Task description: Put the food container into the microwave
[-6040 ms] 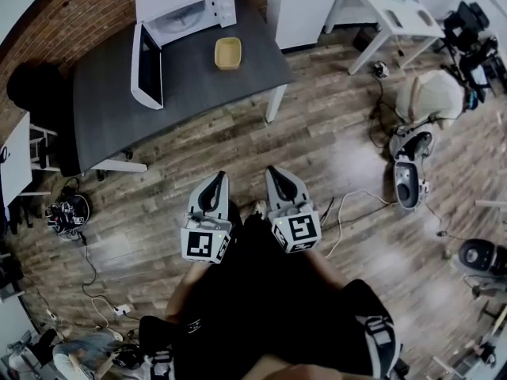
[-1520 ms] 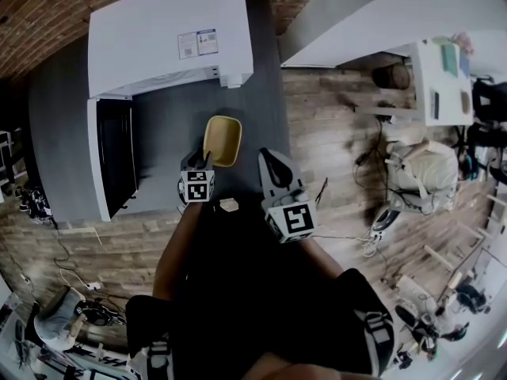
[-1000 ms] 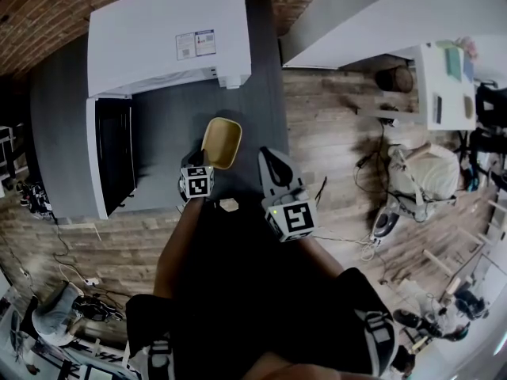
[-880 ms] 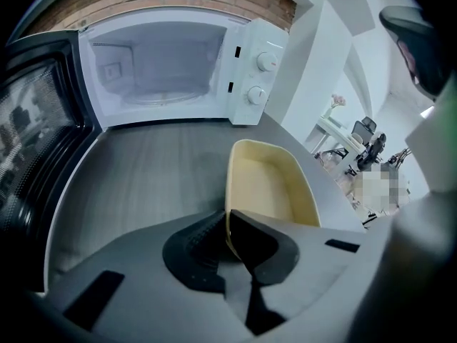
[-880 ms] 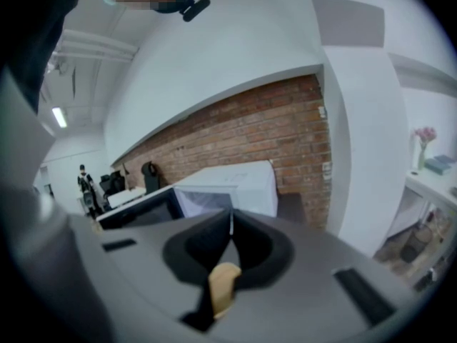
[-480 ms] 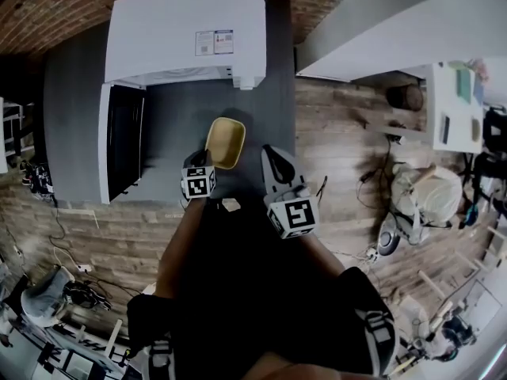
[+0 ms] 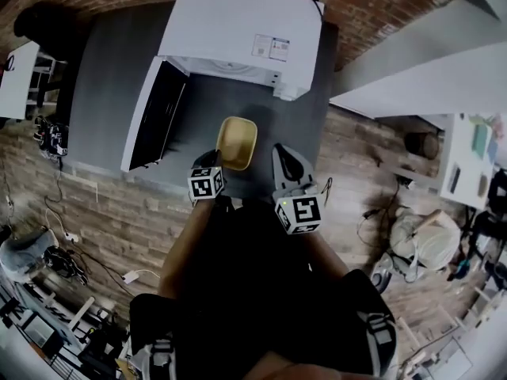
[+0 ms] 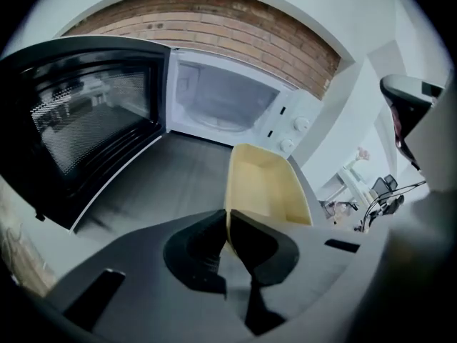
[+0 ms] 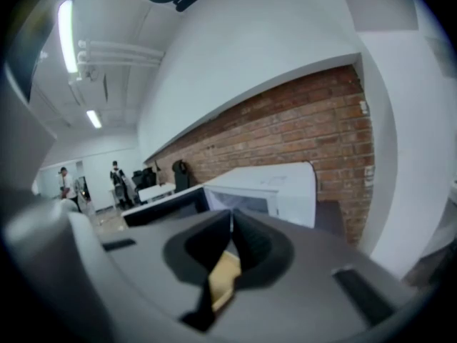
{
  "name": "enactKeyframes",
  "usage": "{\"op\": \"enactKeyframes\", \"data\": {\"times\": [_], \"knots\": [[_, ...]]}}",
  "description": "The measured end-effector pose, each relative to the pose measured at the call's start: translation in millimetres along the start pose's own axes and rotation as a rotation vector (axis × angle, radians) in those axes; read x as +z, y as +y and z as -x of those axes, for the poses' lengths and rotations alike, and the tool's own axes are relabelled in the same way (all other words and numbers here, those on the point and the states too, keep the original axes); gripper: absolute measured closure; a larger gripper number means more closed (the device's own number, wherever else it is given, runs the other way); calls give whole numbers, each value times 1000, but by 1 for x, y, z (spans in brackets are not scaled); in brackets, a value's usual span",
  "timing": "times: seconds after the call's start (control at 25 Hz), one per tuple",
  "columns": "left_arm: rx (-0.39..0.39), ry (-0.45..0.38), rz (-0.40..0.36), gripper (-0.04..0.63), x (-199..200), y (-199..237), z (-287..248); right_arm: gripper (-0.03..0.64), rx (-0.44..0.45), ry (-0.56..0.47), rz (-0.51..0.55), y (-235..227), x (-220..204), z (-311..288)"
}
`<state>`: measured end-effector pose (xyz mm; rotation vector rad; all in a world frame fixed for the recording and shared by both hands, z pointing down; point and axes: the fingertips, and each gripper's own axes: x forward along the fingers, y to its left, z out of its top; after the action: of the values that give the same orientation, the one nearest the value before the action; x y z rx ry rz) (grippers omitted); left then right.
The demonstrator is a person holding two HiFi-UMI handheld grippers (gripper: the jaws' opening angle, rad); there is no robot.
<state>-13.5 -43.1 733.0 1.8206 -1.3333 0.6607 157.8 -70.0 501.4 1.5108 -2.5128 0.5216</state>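
Observation:
The yellow food container (image 7: pixel 236 142) hangs tilted just above the dark table (image 7: pixel 111 70), and its shadow falls on the tabletop. My left gripper (image 7: pixel 212 161) is shut on its near rim; in the left gripper view the jaws (image 8: pixel 227 219) pinch the rim of the container (image 8: pixel 268 184). Beyond it stands the white microwave (image 7: pixel 238 30) with its black door (image 7: pixel 154 113) swung open to the left and its cavity (image 8: pixel 221 102) bare. To the right of the container my right gripper (image 7: pixel 285 155) is shut on nothing, pointing at the microwave (image 9: pixel 264 188).
A brick wall (image 7: pixel 372 6) runs behind the microwave. The table's front edge lies just ahead of my grippers, with wood floor below. Cables and gear (image 7: pixel 47 133) lie at the left, and a white table (image 7: pixel 475 149) stands at the right. People (image 9: pixel 68 184) stand far off.
The left gripper has lifted the container off the table and rolled it to a tilt. The right gripper has shifted sideways. The head view has swung, so the microwave now sits further right.

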Motion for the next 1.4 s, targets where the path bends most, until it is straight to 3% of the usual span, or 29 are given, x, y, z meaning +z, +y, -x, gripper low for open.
{"op": "enactKeyframes", "data": {"times": [0.4, 0.88, 1.4], "knots": [[2, -111, 105, 549, 52, 43, 15, 583, -5, 3, 53, 32, 4, -40], [-56, -136, 143, 549, 125, 72, -10, 583, -80, 15, 56, 45, 13, -92], [-69, -116, 170, 549, 171, 86, -57, 583, -116, 67, 37, 47, 7, -138]]}}
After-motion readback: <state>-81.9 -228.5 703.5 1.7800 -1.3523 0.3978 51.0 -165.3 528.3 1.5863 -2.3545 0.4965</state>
